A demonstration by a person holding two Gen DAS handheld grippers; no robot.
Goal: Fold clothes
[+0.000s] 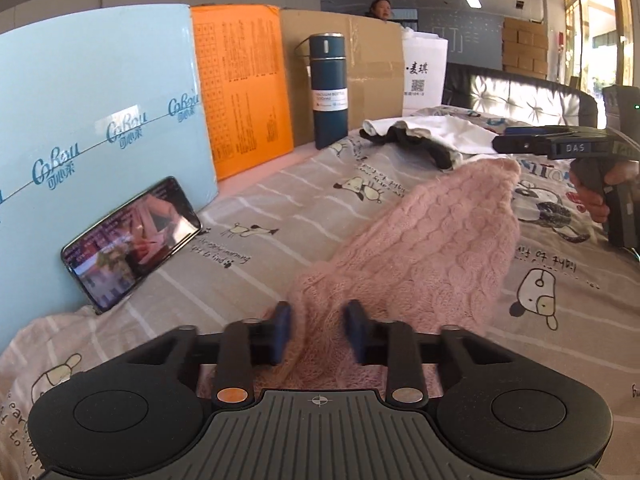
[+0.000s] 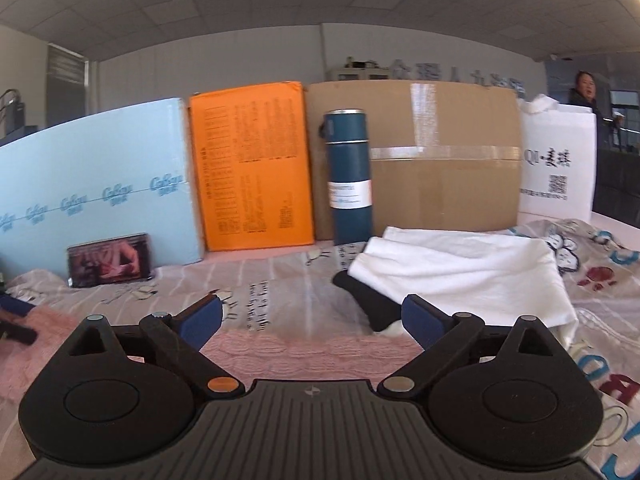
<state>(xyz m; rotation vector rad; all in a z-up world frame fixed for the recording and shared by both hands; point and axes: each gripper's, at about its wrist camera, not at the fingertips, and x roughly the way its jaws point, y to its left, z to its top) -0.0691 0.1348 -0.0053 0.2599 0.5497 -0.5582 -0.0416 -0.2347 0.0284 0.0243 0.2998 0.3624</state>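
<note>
A pink knitted sweater (image 1: 424, 240) lies on the bed sheet (image 1: 248, 216), bunched and raised toward the right. My left gripper (image 1: 318, 330) is shut on the sweater's near edge, fabric pinched between its blue pads. My right gripper (image 2: 312, 320) is open wide and empty, hovering just above the sweater's far edge (image 2: 304, 352). The right gripper also shows in the left wrist view (image 1: 504, 142), at the sweater's far end. A white garment (image 2: 460, 268) and a black garment (image 2: 372, 304) lie beyond the sweater.
A dark blue vacuum bottle (image 2: 350, 176) stands at the back. Behind it stand a light blue board (image 2: 92, 192), an orange box (image 2: 252, 168), a cardboard box (image 2: 440, 160) and a white bag (image 2: 558, 164). A phone (image 1: 130, 240) leans on the blue board.
</note>
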